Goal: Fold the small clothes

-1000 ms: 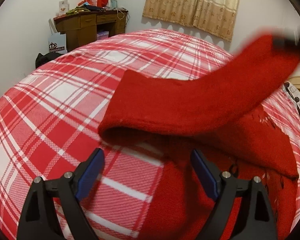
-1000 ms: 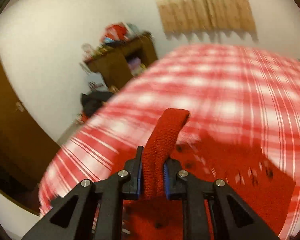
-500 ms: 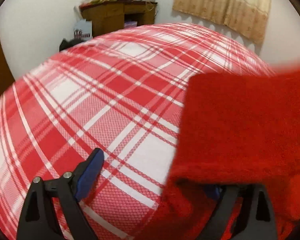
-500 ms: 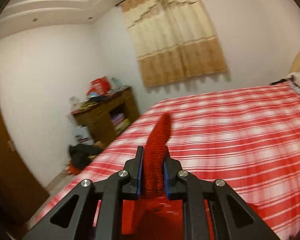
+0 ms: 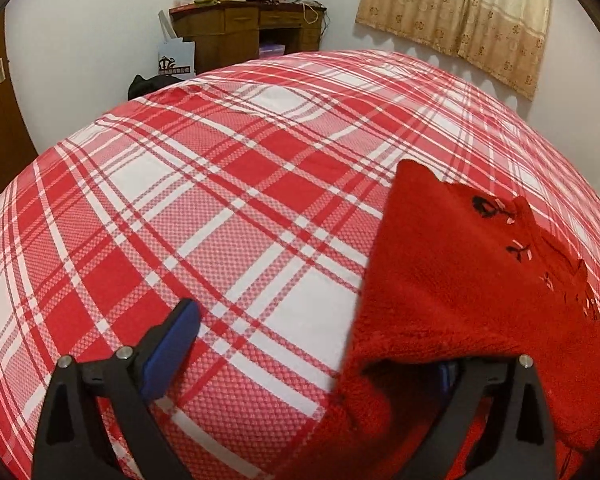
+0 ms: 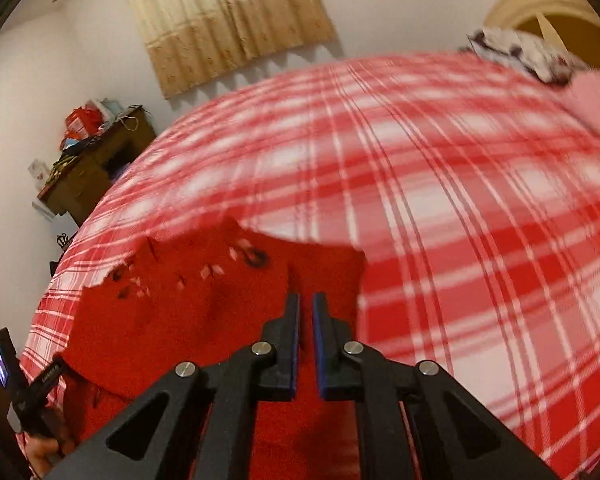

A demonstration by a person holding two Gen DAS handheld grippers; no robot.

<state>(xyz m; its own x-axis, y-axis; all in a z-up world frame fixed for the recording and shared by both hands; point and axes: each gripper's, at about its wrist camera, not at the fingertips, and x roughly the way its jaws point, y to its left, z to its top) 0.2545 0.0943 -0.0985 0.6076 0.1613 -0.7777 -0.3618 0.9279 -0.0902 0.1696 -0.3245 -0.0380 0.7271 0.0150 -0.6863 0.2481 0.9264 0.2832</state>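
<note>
Red knitted sweater [image 5: 460,280] lies folded on the plaid bedsheet [image 5: 220,200], draped over the wide-open left gripper's [image 5: 308,356] right finger. Right gripper [image 6: 306,320], its jaws just closed and empty, hovers above the sweater.

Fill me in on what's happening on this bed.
A person with a gripper in each hand is folding a small red knitted garment on the plaid bedspread. The right gripper sits above it, jaws nearly together, nothing visibly between them. The left gripper is wide open, one finger under a cloth flap.
</note>
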